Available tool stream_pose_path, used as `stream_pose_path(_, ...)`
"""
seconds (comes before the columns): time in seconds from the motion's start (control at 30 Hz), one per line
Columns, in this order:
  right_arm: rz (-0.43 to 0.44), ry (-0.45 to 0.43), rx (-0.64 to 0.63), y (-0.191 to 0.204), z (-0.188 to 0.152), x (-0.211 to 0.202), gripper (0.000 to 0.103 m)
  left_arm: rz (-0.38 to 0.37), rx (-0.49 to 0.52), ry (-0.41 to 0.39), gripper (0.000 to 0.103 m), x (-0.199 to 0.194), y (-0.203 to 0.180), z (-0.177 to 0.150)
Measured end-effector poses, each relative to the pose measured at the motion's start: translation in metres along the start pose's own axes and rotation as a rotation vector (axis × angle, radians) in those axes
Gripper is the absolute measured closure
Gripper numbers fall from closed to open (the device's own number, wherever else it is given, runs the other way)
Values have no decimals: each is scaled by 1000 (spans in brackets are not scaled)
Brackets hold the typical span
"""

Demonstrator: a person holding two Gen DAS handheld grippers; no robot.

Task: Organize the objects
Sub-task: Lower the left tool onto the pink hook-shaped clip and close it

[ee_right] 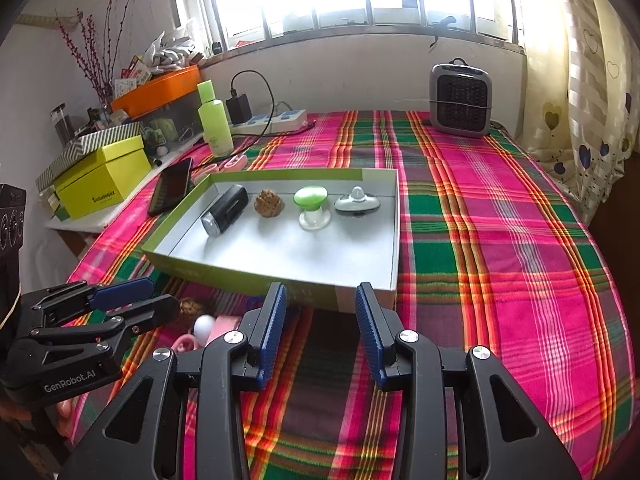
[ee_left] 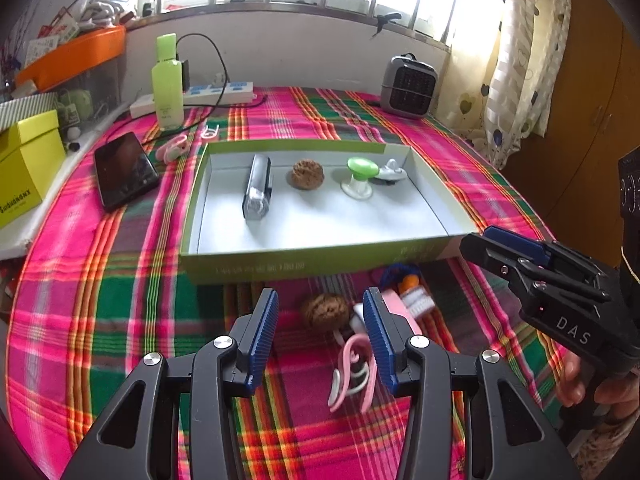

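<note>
A green-sided shallow box holds a black flashlight, a walnut, a green-topped knob and a white-grey gadget. In front of the box lie a second walnut, a pink clip, a small brush and a white ball. My left gripper is open over the walnut and clip. My right gripper is open over bare cloth before the box.
On the plaid cloth lie a phone, a green bottle, a power strip, a small heater and another pink clip. A yellow box and an orange tray stand at the left.
</note>
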State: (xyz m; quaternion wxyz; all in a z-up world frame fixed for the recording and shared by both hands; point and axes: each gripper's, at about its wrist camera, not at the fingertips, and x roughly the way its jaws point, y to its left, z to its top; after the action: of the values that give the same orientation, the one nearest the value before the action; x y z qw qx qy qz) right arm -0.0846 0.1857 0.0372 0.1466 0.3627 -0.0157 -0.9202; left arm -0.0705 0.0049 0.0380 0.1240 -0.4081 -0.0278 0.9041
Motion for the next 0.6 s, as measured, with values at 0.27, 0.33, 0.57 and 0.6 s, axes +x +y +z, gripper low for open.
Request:
stream_pose_path(0.27,12,13,-5,4,-13,-3,65,-42,1,29,56,-4,0,-19)
stream_pose_path(0.33,16,17,-5,6,-16,-2,65,-50,3,34,56,-2,-1,-22)
stream_pose_path(0.57,19,34,-8,11,-24,-1,65,-65,20,57,56,2,-8,-29)
stream_pose_path(0.6,20,35,-6,11,-24,-1,65,-63,25,61,56,4,-9,-30)
